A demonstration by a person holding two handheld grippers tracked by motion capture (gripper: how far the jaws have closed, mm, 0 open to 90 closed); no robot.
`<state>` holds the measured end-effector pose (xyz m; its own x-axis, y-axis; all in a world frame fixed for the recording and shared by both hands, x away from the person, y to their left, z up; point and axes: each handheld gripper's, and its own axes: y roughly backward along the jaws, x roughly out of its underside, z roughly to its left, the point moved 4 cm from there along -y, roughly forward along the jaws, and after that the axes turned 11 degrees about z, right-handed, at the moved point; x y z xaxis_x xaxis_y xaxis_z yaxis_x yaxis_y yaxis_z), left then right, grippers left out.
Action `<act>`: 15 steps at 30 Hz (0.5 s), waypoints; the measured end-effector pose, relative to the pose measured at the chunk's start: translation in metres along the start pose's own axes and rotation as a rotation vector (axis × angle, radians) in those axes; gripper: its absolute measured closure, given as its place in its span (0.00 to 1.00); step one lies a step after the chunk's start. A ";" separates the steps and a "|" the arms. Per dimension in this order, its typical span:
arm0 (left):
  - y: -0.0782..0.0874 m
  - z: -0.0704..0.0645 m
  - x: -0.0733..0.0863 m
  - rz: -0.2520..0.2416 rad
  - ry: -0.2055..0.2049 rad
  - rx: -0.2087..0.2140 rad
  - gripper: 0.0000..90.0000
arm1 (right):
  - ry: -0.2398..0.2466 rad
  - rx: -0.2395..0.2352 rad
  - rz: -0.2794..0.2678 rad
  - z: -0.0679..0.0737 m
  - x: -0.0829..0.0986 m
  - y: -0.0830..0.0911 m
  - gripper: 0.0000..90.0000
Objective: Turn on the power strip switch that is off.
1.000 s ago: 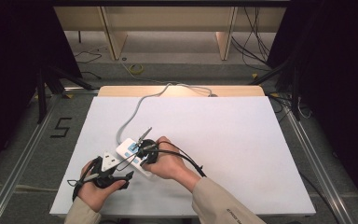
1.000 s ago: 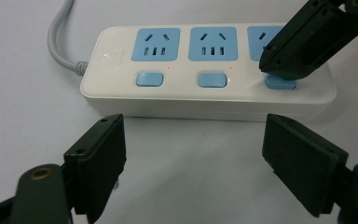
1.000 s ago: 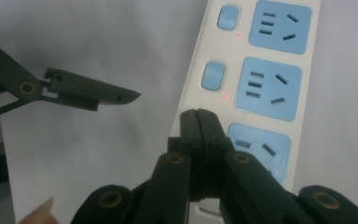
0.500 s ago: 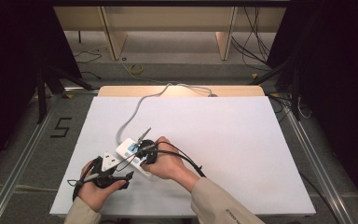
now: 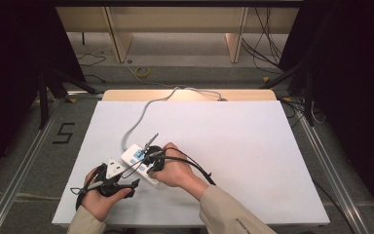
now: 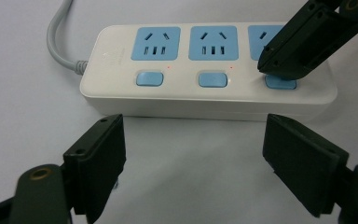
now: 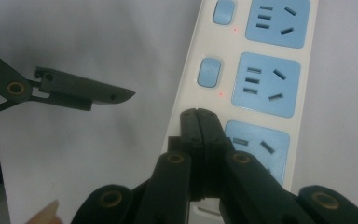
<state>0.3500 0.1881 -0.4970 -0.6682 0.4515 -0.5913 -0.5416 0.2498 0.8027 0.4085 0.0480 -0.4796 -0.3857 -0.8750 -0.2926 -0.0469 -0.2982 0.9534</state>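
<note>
Power strip (image 5: 141, 164): white, three blue sockets, each with a blue switch; lies flat on the white bench (image 5: 253, 146), at about 7 o'clock from the bench's middle, its grey cord (image 5: 141, 117) running off toward 12 o'clock.
Right gripper (image 7: 199, 122): fingers together, holding nothing, tips down on the strip at the end switch (image 6: 280, 84); in the left gripper view they cover most of that switch.
Left gripper (image 6: 193, 154): fingers wide apart, empty, hovering just off the strip's long side, at about 8 o'clock from it in the high view, not touching.
Other switches: the middle switch (image 6: 213, 79) and the one nearest the cord (image 6: 149, 78) are untouched by either gripper; a small red dot shows beside each.
Progress: judged from this, the work is pressing the switches; the end one is being pressed now, and whether it has clicked over cannot be told.
Left to do: probably lift the right fingers clear, then deal with the remaining two switches if they are wanted.
Risk: the strip could slide under the push; the left gripper is not steadying it.
</note>
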 end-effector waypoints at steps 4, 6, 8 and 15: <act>0.000 0.000 0.000 0.000 0.000 0.000 0.23 | 0.002 0.005 0.006 0.000 -0.001 0.000 1.00; 0.000 0.000 0.000 0.000 -0.001 0.000 0.23 | 0.002 0.007 0.008 0.000 -0.001 0.000 1.00; 0.000 0.000 0.000 0.002 -0.001 0.000 0.23 | 0.004 0.010 0.009 0.001 -0.001 0.000 1.00; 0.000 0.000 0.000 0.001 -0.003 0.001 0.23 | 0.017 0.026 0.023 0.003 -0.002 0.000 1.00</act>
<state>0.3501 0.1877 -0.4975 -0.6673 0.4541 -0.5903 -0.5402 0.2505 0.8034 0.4069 0.0509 -0.4787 -0.3714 -0.8879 -0.2713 -0.0618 -0.2680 0.9614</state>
